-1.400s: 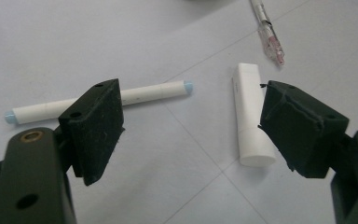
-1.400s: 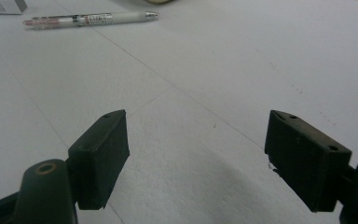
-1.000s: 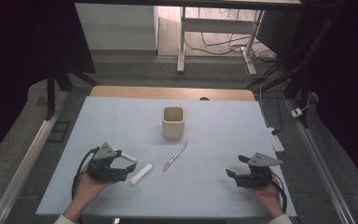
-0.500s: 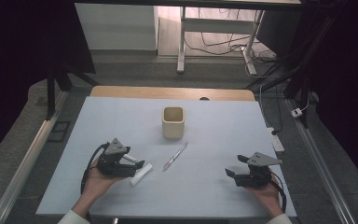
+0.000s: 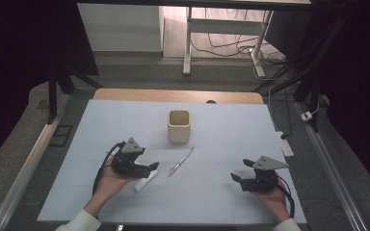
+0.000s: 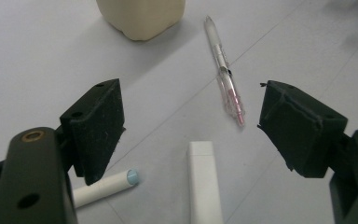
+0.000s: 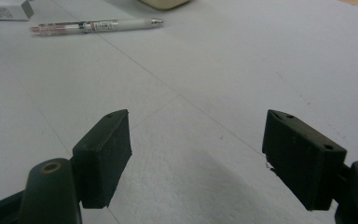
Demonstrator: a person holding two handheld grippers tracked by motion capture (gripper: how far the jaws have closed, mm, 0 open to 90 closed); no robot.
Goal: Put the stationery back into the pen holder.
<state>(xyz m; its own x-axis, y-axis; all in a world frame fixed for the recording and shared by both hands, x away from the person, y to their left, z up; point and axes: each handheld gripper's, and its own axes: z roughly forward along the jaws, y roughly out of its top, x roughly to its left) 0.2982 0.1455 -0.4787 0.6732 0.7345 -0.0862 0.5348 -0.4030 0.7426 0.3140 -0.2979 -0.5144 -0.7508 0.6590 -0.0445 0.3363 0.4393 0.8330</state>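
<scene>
A cream square cup (image 5: 179, 126) stands mid-table. A clear pen with a pink end (image 5: 180, 161) lies in front of it. My left gripper (image 5: 152, 167) is open and hovers just over a white rectangular stick (image 5: 144, 181). In the left gripper view that white stick (image 6: 204, 182) lies between the open jaws of the left gripper (image 6: 191, 123), with a white tube with a pale blue tip (image 6: 106, 185) beside it and the pen (image 6: 223, 70) and cup (image 6: 140, 16) beyond. My right gripper (image 5: 235, 178) is open and holds nothing. In the right gripper view it (image 7: 200, 149) faces bare mat, with the pen (image 7: 95, 25) farther off.
The pale blue mat (image 5: 221, 130) covers the table, with a wooden edge (image 5: 178, 96) at the back. Metal rails run along both sides, and a table frame and cables stand on the floor behind. A white box corner (image 7: 4, 9) lies past the pen.
My left gripper has moved right, and its jaws now hang over the white stick. The right gripper has hardly moved.
</scene>
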